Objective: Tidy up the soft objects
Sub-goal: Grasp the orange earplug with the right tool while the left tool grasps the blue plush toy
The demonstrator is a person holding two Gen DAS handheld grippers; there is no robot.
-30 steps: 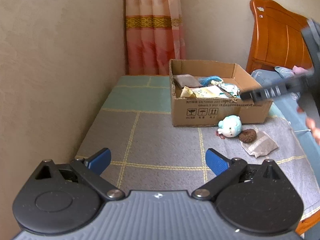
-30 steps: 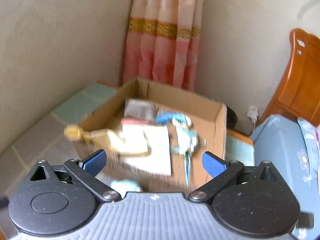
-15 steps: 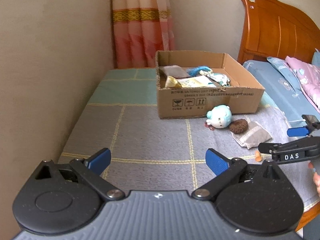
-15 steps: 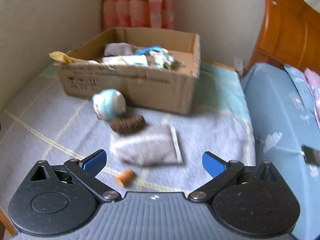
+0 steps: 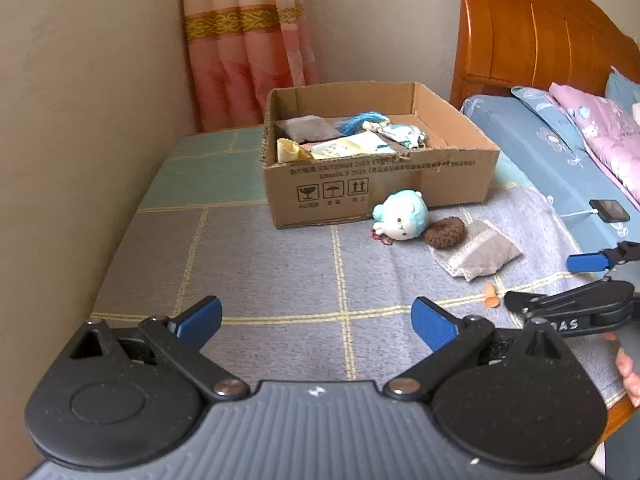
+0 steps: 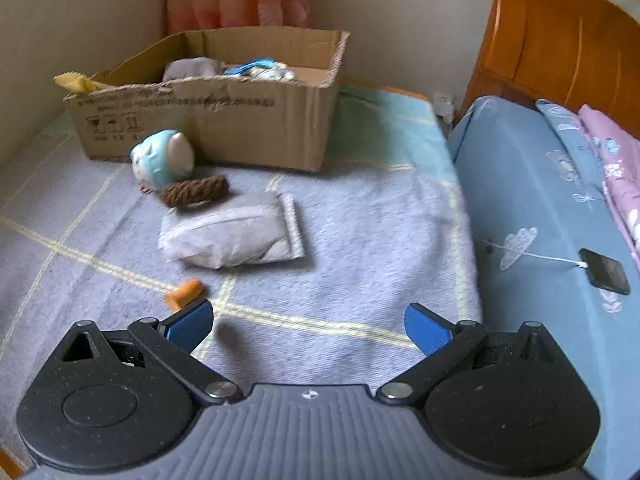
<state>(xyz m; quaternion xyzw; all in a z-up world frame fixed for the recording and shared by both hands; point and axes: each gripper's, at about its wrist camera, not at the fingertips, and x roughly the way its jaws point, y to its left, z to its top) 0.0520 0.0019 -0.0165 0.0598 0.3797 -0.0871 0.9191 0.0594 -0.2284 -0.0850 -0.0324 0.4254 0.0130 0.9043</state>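
Four soft objects [image 6: 234, 232] beside cardboard box [image 6: 256, 120]

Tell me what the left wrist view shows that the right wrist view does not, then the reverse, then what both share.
Only the left wrist view shows the right gripper from the side, open and empty, a fingertip of the hand holding it, and the left gripper, open.

Only the right wrist view shows the white wall plug beside the headboard.

Both show the cardboard box, the blue-and-white plush, the brown hair tie, the grey pouch, the orange earplug and the phone on the blue bed.
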